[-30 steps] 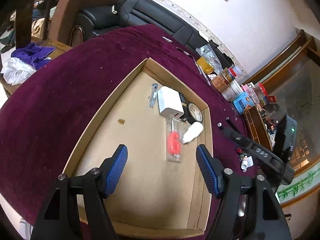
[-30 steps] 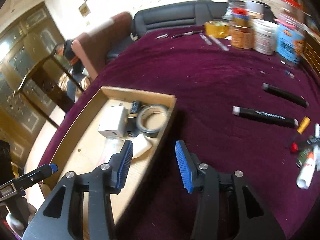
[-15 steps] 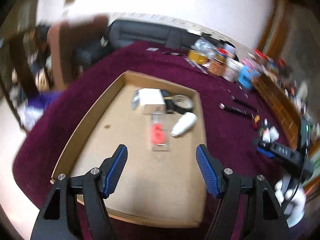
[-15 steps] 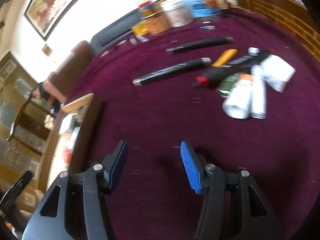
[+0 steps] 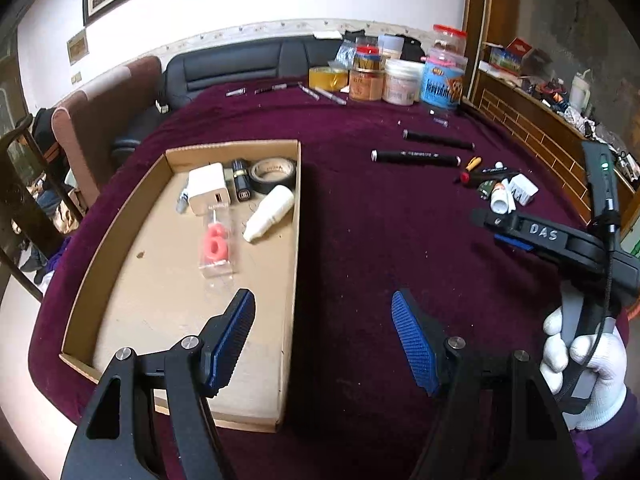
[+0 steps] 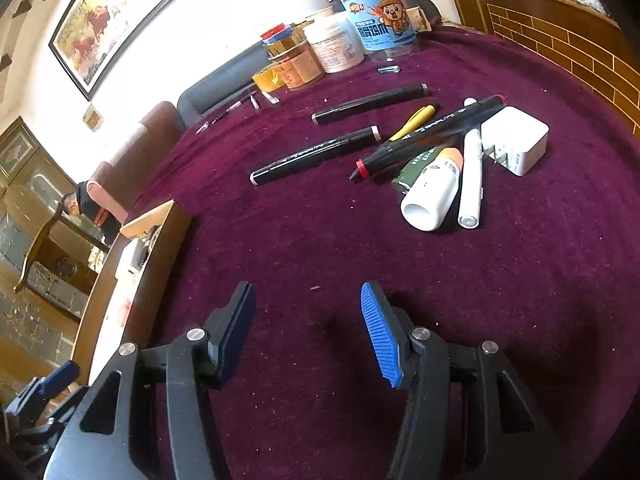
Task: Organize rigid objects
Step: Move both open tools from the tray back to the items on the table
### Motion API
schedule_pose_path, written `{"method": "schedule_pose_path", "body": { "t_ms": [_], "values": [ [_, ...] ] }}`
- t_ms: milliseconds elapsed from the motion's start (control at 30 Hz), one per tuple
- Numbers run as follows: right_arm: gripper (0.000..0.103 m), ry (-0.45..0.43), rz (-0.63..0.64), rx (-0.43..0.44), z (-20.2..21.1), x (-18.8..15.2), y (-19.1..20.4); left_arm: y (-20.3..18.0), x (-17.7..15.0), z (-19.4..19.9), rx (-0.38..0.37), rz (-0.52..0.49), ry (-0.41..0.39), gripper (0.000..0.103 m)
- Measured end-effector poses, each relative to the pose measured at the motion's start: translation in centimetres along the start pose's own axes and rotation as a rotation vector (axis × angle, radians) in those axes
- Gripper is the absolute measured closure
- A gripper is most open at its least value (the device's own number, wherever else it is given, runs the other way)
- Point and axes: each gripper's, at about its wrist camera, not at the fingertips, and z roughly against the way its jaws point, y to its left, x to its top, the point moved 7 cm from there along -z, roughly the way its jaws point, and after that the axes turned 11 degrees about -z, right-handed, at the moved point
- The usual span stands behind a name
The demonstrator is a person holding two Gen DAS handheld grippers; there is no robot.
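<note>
Above the purple velvet tablecloth [image 6: 320, 240], both the left gripper [image 5: 324, 340] and right gripper [image 6: 308, 332] hang apart, empty; the right's jaws have just been opening, beside the shallow cardboard tray [image 5: 294, 280].

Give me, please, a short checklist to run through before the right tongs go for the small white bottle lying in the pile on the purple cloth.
1. Right tongs empty, jaws just opened wider: ok.
2. Left tongs empty, open: ok.
3. White bottle reachable, nothing lying on it: ok.
4. Bottle free of neighbours: not ok; white pen lies against it, green packet beside it.
5. Room in cardboard tray: ok, near half bare.
6. Bottle cap closed tight: cannot tell.
</note>
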Motion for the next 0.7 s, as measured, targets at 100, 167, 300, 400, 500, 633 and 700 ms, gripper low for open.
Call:
{"method": "schedule_pose_path", "body": {
  "t_ms": [100, 167, 300, 400, 500, 633, 700],
  "values": [
    [0.049, -0.010, -0.011, 0.020, 0.5, 0.1, -0.1, -0.3, -0.1, -0.4, 0.007, -0.009, 0.021, 0.038],
    [0.049, -0.018, -0.011, 0.035, 1.1, 0.6, -0.1, -0.5, -0.1, -0.7, 0.009, -0.018, 0.031, 0.038],
    [0.049, -0.096, 0.017, 0.021, 3.2, 3.8, -0.2, -1.0, 0.2, -1.6, 0.013, -0.036, 0.059, 0.038],
    [0.041, -0.174, 0.003, -0.010, 4.9, 7.7, -1.4, -1.6, 0.4, -2.5, -0.006, -0.040, 0.085, 0.038],
    [0.037, -0.258, -0.033, -0.049, 5.9, 11.7, -3.4, -2.2, 0.8, -3.5, -0.055, -0.032, 0.114, 0.038],
    [0.037, -0.318, -0.108, -0.066, 5.3, 15.6, -6.4, -3.0, 2.0, -4.8, -0.056, -0.053, 0.132, 0.038],
    [0.037, -0.331, -0.143, -0.065, 4.4, 16.7, -8.0, -3.3, 3.1, -5.2, -0.018, -0.097, 0.114, 0.038]
  ]
}}
